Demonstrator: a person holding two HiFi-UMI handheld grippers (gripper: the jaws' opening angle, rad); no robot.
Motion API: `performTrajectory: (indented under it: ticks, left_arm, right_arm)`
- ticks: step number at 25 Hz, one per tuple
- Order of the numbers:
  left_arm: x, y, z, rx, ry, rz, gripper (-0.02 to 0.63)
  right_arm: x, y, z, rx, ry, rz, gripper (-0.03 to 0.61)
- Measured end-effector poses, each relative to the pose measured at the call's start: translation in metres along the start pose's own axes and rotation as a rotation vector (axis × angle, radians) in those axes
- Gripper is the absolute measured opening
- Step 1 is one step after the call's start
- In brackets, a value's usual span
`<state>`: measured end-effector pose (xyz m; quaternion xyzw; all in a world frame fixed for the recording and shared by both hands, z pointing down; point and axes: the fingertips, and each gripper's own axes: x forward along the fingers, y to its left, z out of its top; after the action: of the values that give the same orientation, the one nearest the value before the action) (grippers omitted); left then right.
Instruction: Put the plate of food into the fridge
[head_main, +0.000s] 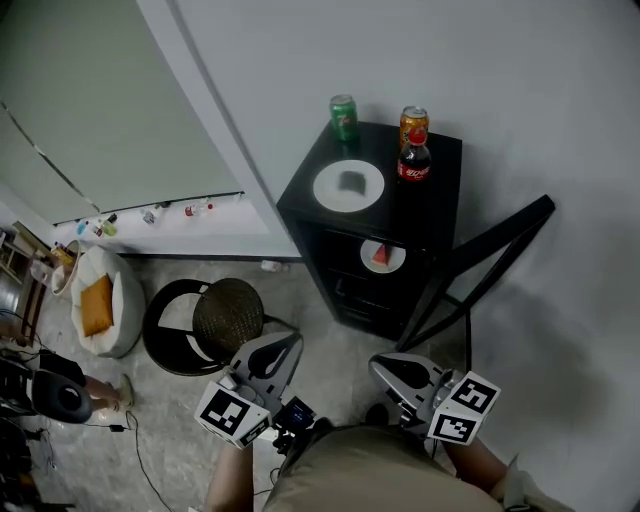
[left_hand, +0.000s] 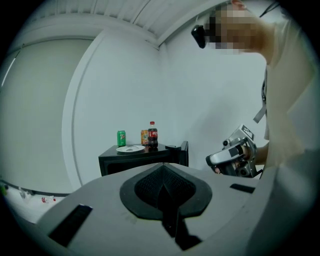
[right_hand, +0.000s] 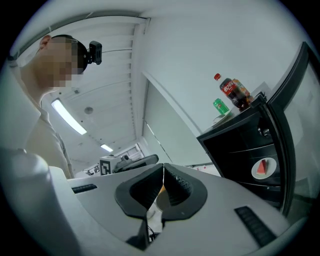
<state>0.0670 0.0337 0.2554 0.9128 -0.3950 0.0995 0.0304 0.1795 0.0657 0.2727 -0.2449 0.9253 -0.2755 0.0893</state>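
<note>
A small black fridge (head_main: 345, 262) stands against the wall with its door (head_main: 487, 258) swung open to the right. Inside, on a shelf, sits a white plate with a red wedge of food (head_main: 382, 256) (right_hand: 262, 168). A second white plate (head_main: 348, 186) (left_hand: 130, 148) with something grey on it lies on the fridge top. My left gripper (head_main: 285, 345) (left_hand: 162, 187) and right gripper (head_main: 385, 368) (right_hand: 162, 172) hang low near my body, well short of the fridge. Both are shut, with nothing between their jaws.
A green can (head_main: 343, 116), an orange can (head_main: 414, 124) and a cola bottle (head_main: 414, 158) stand on the fridge top. On the floor to the left are a round woven stool (head_main: 228, 318) and a white cushion with an orange centre (head_main: 100, 300).
</note>
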Motion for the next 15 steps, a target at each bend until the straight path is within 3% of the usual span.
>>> performTrajectory:
  ticks: [9, 15]
  left_arm:
    - [0.026, 0.000, 0.015, 0.091, 0.004, -0.005, 0.011]
    - [0.040, -0.003, 0.017, 0.097, 0.009, -0.068, 0.011]
  right_arm:
    - [-0.019, -0.018, 0.011, 0.009, -0.041, -0.003, 0.020]
    - [-0.024, -0.023, 0.013, 0.000, -0.062, -0.037, 0.020]
